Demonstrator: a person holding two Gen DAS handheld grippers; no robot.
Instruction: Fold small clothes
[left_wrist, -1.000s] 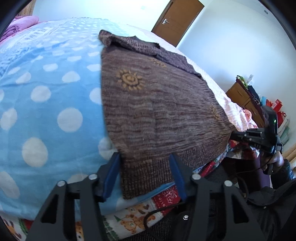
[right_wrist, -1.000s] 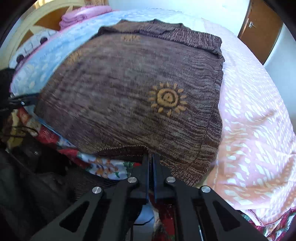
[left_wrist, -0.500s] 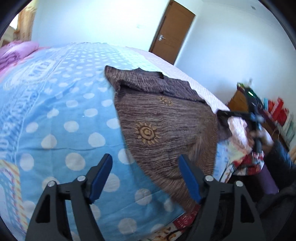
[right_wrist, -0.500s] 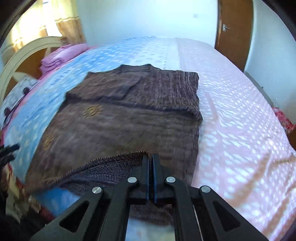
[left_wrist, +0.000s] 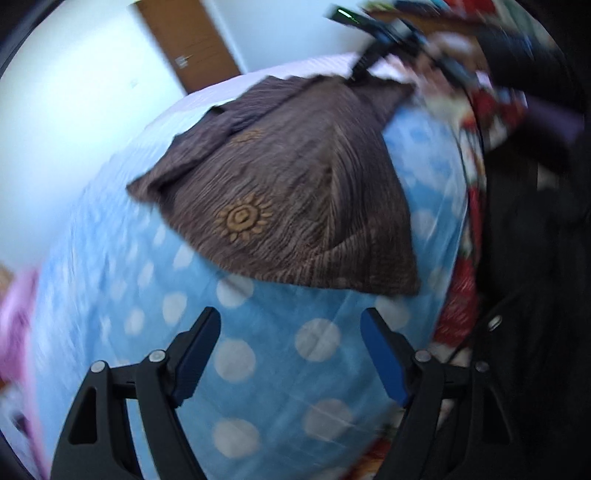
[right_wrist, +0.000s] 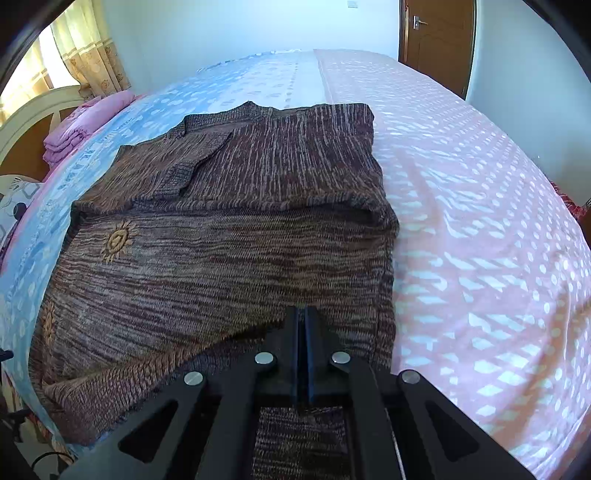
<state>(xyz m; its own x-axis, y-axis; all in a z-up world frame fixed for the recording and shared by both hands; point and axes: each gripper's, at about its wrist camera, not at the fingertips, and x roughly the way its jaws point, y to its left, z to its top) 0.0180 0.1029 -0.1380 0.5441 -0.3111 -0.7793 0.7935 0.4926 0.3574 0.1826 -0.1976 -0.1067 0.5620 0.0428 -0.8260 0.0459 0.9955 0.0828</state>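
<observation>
A brown knitted sweater with orange sun motifs lies on the bed, its sleeves folded across the chest. My left gripper hovers over the blue dotted blanket just short of the sweater's near corner; its jaws are opening and nothing is between them. My right gripper is shut on the sweater's ribbed hem, which bunches up under its fingers. In the left wrist view, blurred, the right gripper holds that far corner raised off the bed.
The bed's right half has a pink patterned cover. Folded pink cloth lies by the cream headboard. A brown door stands behind. A person's dark clothing and a red patterned sheet edge border the near side.
The left gripper has let go of the hem, opened wide, rolled and drawn back over the blanket. The right gripper has carried its hem corner up over the sweater.
</observation>
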